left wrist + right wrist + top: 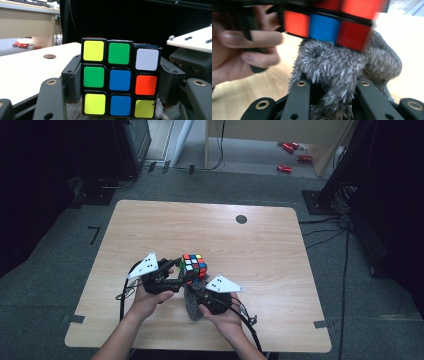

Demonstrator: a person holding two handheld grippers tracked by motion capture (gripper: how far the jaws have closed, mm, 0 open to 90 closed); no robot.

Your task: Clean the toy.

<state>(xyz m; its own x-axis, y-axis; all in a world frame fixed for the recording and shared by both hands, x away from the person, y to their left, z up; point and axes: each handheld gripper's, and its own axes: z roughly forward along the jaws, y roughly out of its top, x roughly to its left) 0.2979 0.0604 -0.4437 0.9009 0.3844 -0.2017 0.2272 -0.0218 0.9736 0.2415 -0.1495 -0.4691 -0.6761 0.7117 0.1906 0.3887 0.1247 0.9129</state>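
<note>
pinching the puzzle cube (120, 80) by its sides, the left claw (120, 85) lifts it above the bench (150, 220); the right claw (332, 100) clamps a grey fluffy cloth (342, 72) beneath.

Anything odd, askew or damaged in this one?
On the table nothing looks damaged or spilled. The cube is scrambled, clamped in the left claw, while the right claw pinches a grey cloth against its underside. Off the table, red cans lie scattered on the floor behind.

cube (329, 18) top cut off, blurred | cloth (342, 72) base hidden btwn jaws
</note>
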